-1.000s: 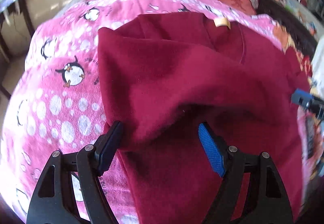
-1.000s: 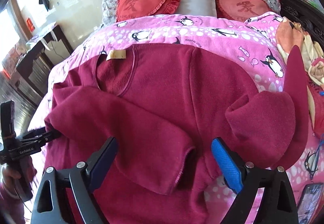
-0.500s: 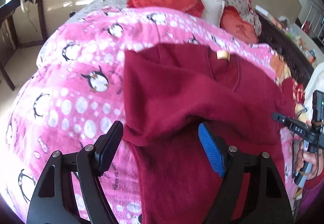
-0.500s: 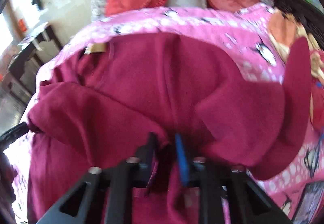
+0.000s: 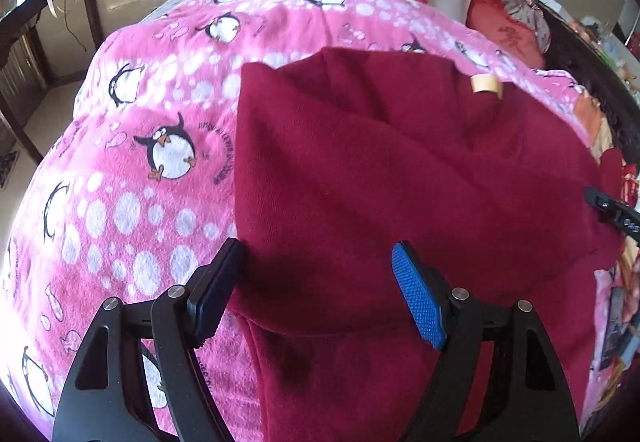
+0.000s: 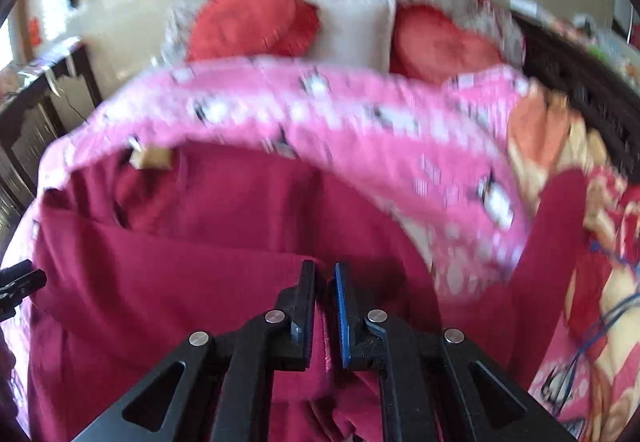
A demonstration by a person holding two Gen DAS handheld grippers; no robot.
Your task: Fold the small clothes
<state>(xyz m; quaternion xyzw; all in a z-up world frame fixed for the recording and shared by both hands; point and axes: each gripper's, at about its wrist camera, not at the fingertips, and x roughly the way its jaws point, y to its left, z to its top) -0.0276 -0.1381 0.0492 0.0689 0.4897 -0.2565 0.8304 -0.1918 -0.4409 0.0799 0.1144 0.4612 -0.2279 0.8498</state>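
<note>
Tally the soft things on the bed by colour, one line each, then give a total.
Dark red: 1, the sweater
Pink: 1, the penguin blanket
Red: 2, the heart cushions
White: 1, the plain pillow
Total: 5
The floral bedding behind the cushions and the orange patterned cloth at the right edge are too blurred to sort.

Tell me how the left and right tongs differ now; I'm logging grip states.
The left tongs stand wide open, while the right tongs are pinched shut on the dark red fleece top. The left tongs hold nothing; the right tongs grip a fold. Both have one blue and one black pad.
</note>
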